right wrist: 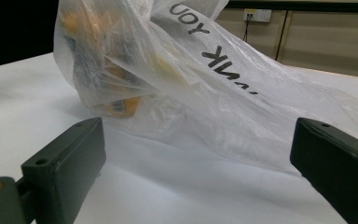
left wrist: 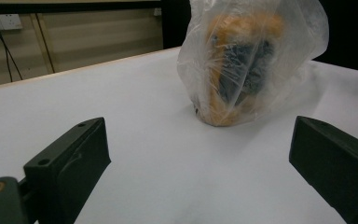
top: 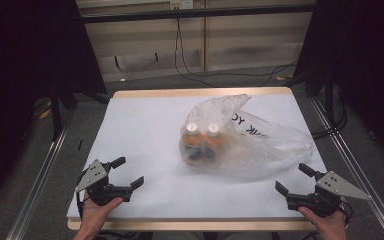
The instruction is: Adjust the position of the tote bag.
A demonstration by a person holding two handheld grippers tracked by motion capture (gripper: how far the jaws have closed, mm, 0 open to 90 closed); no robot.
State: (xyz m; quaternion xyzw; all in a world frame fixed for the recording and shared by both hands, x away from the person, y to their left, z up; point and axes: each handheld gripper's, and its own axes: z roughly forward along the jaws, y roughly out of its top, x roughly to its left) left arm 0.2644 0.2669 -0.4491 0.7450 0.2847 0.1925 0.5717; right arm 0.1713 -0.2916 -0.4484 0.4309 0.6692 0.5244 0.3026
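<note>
Black tongs sit at the near edge of the bench, one pair in each of the person's hands. The left tongs (top: 129, 172) rest near the front left corner with the jaws spread wide and nothing between them; the right tongs (top: 294, 179) rest near the front right corner, equally wide and equally empty. Both are well apart from the plastic bag (top: 240, 137), which lies on the white bench (top: 140, 130) a little right of centre.

From above, two white caps show through the clear plastic, side by side, over orange bottles (top: 203, 142) with dark labels. The bag's loose end trails away to the right, with black lettering on it.

The left gripper view looks past its own spread jaws at the bag (left wrist: 251, 60) standing up as a bundle; the orange and dark contents (left wrist: 237, 70) show as a blur, and the caps cannot be made out. The right gripper view shows the bag (right wrist: 205, 93) from the other side: the empty, crumpled stretch of plastic lies nearest, the lettering reads upside down, and the bottles (right wrist: 107, 70) sit at the far left end.

Beyond the bench, the high view shows a pale wall with cables hanging down.
</note>
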